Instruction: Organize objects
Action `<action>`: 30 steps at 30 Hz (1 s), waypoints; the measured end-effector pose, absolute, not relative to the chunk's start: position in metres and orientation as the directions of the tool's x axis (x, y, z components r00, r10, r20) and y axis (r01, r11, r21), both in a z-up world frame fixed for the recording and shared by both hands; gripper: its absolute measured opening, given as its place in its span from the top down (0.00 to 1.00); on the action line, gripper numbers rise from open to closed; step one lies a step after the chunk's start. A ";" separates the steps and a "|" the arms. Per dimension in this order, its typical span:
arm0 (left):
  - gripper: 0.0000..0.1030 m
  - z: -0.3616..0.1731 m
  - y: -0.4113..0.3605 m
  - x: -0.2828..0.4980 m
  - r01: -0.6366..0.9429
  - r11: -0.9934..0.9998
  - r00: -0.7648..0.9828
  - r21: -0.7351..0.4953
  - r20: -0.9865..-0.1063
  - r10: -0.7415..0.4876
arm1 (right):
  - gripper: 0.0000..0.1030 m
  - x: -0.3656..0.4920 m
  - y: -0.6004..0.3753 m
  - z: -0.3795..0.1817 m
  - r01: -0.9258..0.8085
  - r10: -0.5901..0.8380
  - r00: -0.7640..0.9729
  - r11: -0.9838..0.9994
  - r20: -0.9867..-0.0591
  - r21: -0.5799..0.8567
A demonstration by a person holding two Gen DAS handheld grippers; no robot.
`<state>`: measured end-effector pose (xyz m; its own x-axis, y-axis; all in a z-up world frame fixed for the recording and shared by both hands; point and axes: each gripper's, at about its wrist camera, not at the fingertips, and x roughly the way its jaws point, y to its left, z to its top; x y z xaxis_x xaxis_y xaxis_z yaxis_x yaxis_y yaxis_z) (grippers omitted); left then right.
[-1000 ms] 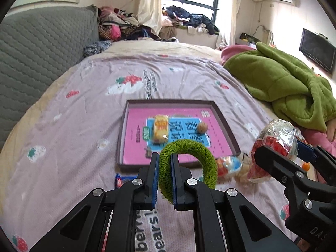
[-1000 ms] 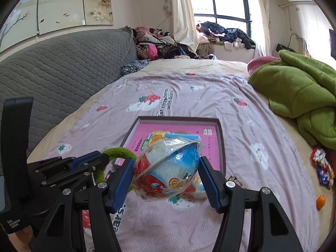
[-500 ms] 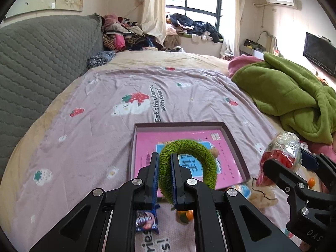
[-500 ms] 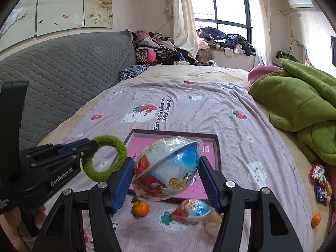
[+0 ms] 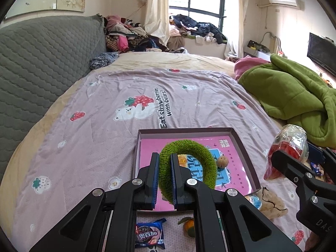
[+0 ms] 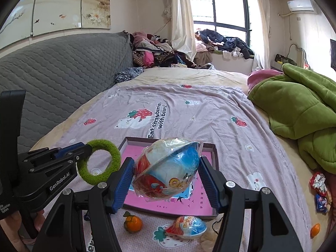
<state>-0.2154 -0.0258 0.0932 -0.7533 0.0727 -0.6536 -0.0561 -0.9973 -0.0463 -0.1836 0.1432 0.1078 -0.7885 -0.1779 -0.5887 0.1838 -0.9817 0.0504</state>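
Two grippers: both raised above the bed, each with something clamped in it.
Left gripper [image 5: 164, 180]: jaws pressed together on the rim of a fuzzy green ring [image 5: 189, 168]; the ring stands on edge and is clear of the bedding.
Right gripper [image 6: 167, 185]: jaws spread wide and clamped on a plastic-wrapped toy egg [image 6: 167, 169], red, white and blue, tilted, gripped at its two sides.
Tray [image 5: 241, 145]: shallow, dark-rimmed, with a pink printed sheet as its floor; it lies flat on the bedspread below and just past both grippers.
In the tray: a small brown nut-like ball [image 5: 222, 161] and a yellow wrapped snack [image 5: 182, 160], partly hidden by the ring.
Near edge of tray, on the bedspread: a mandarin [image 6: 133, 223] with a leaf, a second smaller wrapped egg [image 6: 187, 226], and a dark blue biscuit packet [image 5: 149, 234].
Right side of bed: more sweet wrappers [image 6: 321, 191] and another mandarin [image 6: 315, 230], well apart from the tray.
Bedspread [image 5: 105, 126]: lilac, with strawberries and bears.
Green blanket [image 5: 298, 96]: bunched on the right.
Headboard [image 5: 42, 58]: grey, quilted, on the left.
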 end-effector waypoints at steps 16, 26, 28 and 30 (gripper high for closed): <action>0.90 0.075 -0.025 -0.232 -0.055 -0.997 -0.742 -0.061 -0.666 0.081 | 0.40 -0.198 0.147 0.094 0.173 -0.168 -0.779 -0.984 -0.604 0.050; 0.90 0.064 -0.028 -0.241 -0.049 -0.997 -0.735 -0.052 -0.674 0.071 | 0.40 -0.208 0.146 0.088 0.181 -0.165 -0.776 -0.983 -0.609 0.035; 0.90 0.059 -0.029 -0.245 -0.046 -0.997 -0.728 -0.061 -0.682 0.075 | 0.40 -0.212 0.146 0.082 0.178 -0.159 -0.769 -0.983 -0.619 0.031; 0.90 0.052 -0.029 -0.249 -0.046 -0.997 -0.723 -0.057 -0.687 0.072 | 0.40 -0.215 0.145 0.075 0.180 -0.156 -0.760 -0.983 -0.631 0.027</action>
